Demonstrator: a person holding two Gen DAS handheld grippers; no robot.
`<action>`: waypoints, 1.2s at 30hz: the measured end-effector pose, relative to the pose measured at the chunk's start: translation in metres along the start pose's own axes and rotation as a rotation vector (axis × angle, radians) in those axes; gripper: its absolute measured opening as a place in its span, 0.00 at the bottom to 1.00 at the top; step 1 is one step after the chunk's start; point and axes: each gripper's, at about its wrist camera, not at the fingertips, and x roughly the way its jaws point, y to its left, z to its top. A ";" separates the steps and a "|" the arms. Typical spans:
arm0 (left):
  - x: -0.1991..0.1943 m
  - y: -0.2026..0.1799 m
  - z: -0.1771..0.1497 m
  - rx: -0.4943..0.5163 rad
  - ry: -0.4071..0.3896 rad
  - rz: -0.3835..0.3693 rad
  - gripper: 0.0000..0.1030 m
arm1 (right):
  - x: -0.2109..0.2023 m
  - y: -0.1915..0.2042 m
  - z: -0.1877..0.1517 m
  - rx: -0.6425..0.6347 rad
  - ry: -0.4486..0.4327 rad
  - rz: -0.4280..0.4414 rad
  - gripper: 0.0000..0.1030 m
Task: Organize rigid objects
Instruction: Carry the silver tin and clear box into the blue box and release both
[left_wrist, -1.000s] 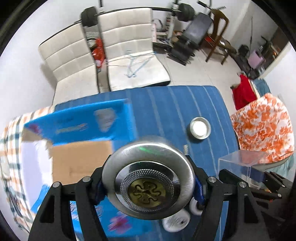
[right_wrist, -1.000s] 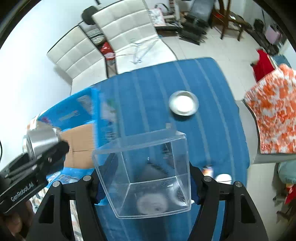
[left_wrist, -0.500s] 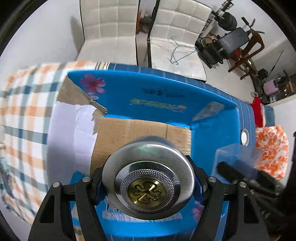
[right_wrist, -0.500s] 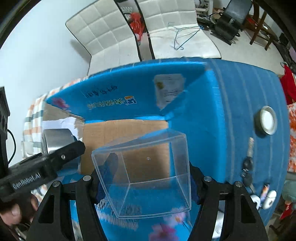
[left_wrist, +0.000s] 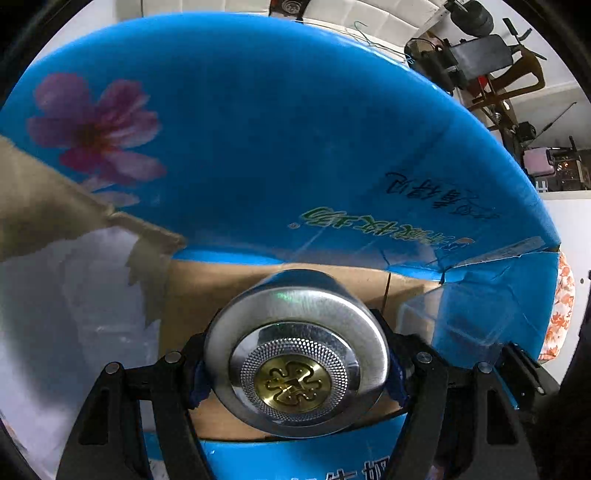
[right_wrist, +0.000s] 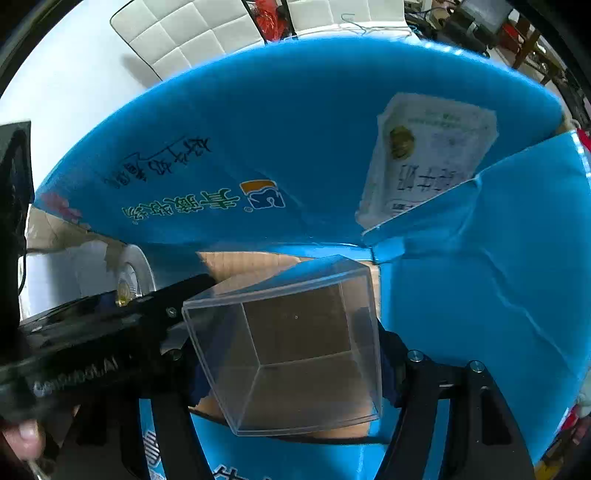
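My left gripper (left_wrist: 295, 369) is shut on a round steel container (left_wrist: 295, 354) with a brass emblem on its lid, held over the open blue cardboard box (left_wrist: 277, 129). My right gripper (right_wrist: 291, 354) is shut on a clear plastic cube box (right_wrist: 291, 339), also held over the box's brown floor (right_wrist: 258, 262). In the right wrist view the left gripper (right_wrist: 110, 325) and steel container (right_wrist: 136, 273) sit just left of the cube. The cube's corner (left_wrist: 454, 317) shows at the right of the left wrist view.
The box's blue flaps (right_wrist: 498, 258) stand up around both grippers, with a white label (right_wrist: 428, 158) on the far flap. A torn white-lined flap (left_wrist: 74, 295) is at the left. White chairs (right_wrist: 177, 33) and gym gear (left_wrist: 476, 55) lie beyond.
Both grippers have moved left from over the blue table and down into the open box, each still holding its object. The box flaps now fill both views.
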 end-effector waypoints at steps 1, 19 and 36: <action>0.000 -0.002 0.001 0.001 -0.002 -0.010 0.67 | 0.004 0.000 0.003 0.002 0.000 -0.012 0.69; -0.009 -0.016 0.003 0.064 0.014 0.051 0.75 | 0.019 -0.001 0.017 0.064 0.050 -0.049 0.76; -0.053 -0.009 -0.033 0.087 -0.113 0.182 1.00 | -0.007 0.012 -0.036 0.017 0.009 -0.117 0.97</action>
